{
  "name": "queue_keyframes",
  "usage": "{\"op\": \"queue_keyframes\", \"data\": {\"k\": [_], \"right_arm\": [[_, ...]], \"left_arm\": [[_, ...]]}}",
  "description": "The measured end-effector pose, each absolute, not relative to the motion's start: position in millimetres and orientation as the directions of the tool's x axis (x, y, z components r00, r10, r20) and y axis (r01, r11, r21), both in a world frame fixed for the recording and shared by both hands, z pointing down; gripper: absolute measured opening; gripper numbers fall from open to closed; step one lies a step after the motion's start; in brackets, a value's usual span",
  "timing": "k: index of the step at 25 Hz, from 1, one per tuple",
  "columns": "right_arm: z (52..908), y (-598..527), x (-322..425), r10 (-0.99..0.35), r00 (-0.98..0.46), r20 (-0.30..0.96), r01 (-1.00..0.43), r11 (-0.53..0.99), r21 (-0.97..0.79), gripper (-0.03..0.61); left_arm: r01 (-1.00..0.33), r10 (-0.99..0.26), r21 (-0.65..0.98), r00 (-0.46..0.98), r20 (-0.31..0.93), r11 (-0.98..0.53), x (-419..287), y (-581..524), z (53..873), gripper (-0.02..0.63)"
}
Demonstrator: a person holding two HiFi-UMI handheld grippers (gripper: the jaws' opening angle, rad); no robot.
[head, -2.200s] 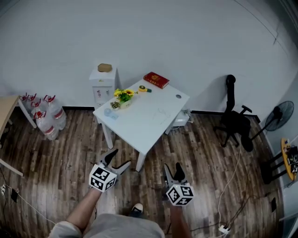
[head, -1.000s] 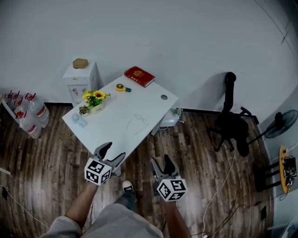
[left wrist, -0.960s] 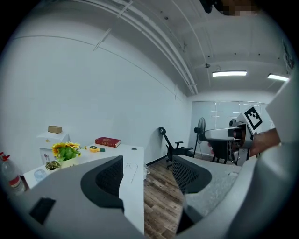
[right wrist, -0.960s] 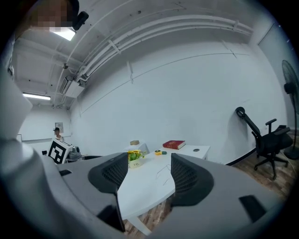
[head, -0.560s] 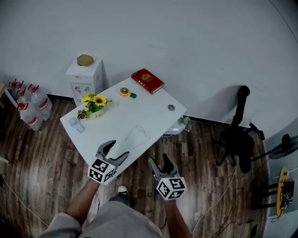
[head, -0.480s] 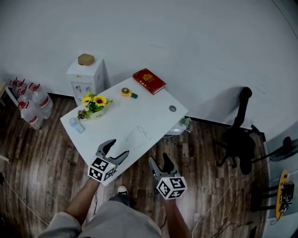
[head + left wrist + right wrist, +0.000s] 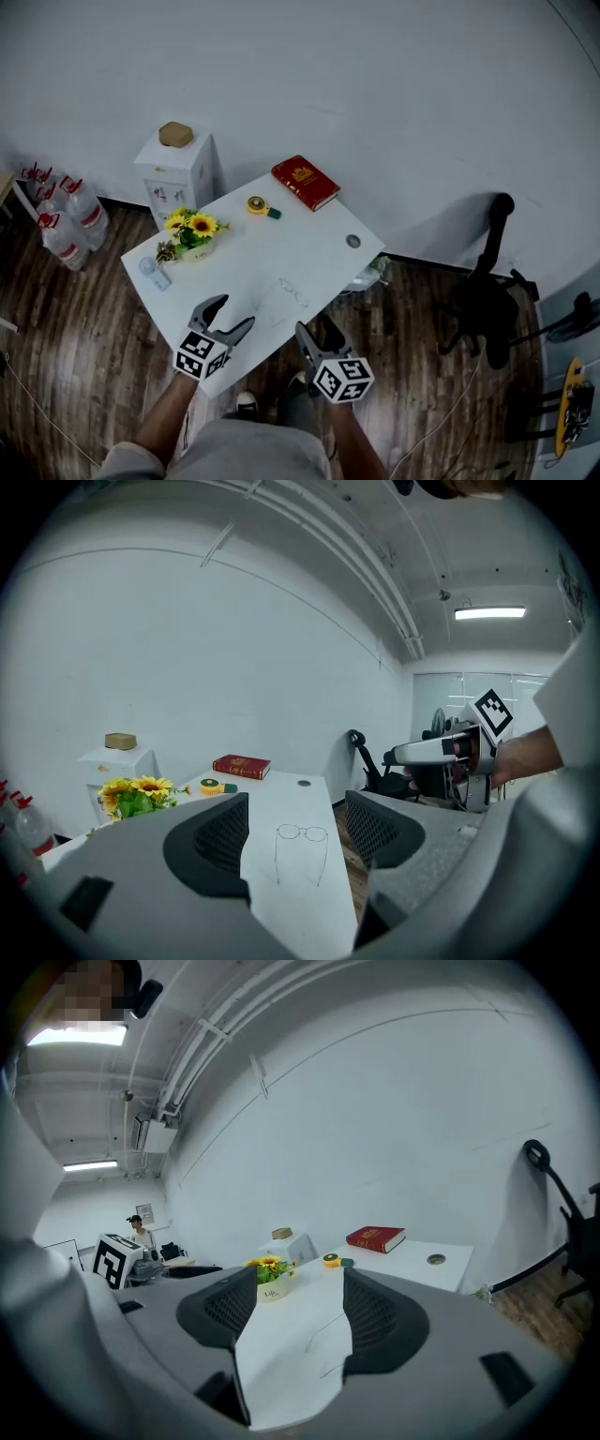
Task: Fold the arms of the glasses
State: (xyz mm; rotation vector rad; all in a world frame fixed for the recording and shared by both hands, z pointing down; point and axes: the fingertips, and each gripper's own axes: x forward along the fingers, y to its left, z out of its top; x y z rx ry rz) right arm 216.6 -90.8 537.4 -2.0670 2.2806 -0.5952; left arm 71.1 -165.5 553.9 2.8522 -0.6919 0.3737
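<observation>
Nearest, the left claw [image 7: 232,312] and right claw [image 7: 316,328] both hung released, jaws apart and empty, at the near edge of the bench [image 7: 323,239]. Just beyond them, the glasses [image 7: 283,298] lay on the bench, arms unfolded toward the claws, touched by neither. Farther across the bench sat a sunflower pot [image 7: 193,236], a tape measure [image 7: 258,205] and a red book [image 7: 305,182].
</observation>
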Motion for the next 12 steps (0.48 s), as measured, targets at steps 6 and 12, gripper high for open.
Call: {"op": "queue_keyframes", "data": {"k": [6,12], "right_arm": [[546.5,-122.2,215.4,-0.948,-0.186,0.260,-0.955,0.112,-0.273,0.251],[554.7,-162.9,237.2,-0.932,-0.227,0.284,-0.950,0.147,-0.277,0.251]], "left_arm": [[-0.507,-0.453,0.143,0.842,0.291,-0.850,64.6,-184.1,563.8,0.319],[-0.530,-0.471,0.148,0.828,0.304,-0.835,74.9,-207.8,568.0,0.319]]}}
